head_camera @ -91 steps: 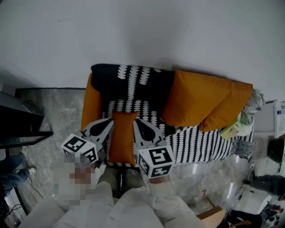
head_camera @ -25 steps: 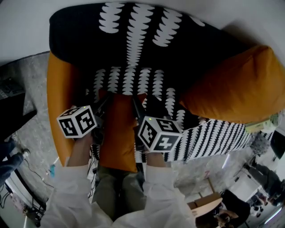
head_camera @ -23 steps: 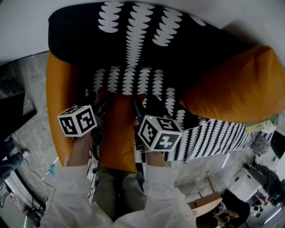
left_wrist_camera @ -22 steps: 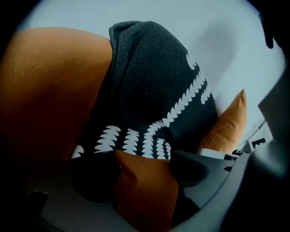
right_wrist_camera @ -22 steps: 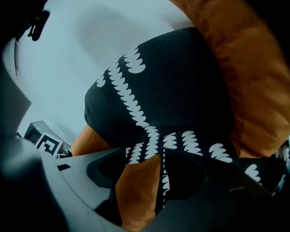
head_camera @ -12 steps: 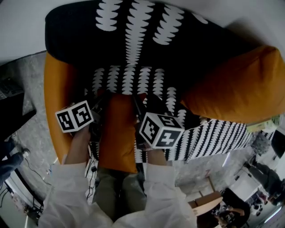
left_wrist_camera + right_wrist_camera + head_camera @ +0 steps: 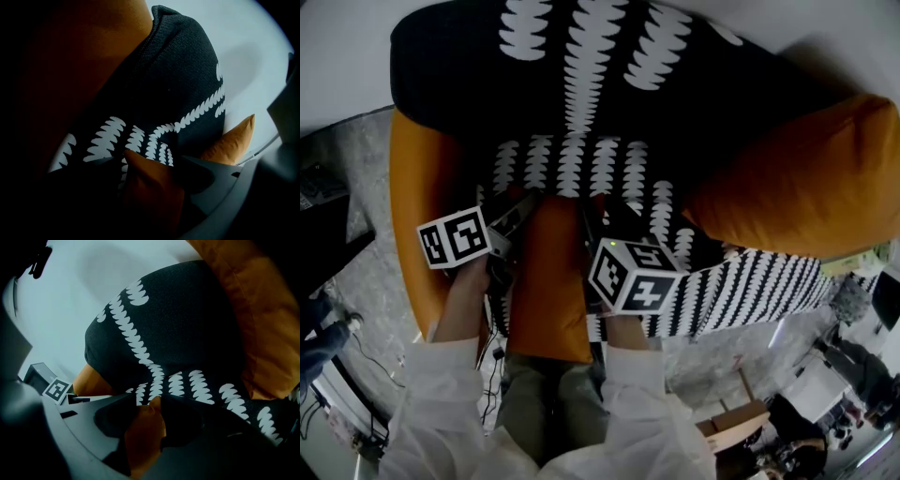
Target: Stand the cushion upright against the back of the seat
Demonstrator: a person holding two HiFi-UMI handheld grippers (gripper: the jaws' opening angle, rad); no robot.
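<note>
Looks dicey tbh: flat on the striped seat (image 7: 572, 167) in front of the backrest (image 7: 581, 84), with the right gripper (image 7: 150, 401) jaws just closing onto one far corner of the small orange cushion (image 7: 546, 281) and the left gripper (image 7: 140, 161) straddling the other (too dark to call clamped), so could slip free or fold over mid-lift.

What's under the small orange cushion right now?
The black-and-white patterned seat cover shows just past the far end of the small orange fabric cushion. The part directly beneath the cushion is covered, so anything lying there cannot be seen.
</note>
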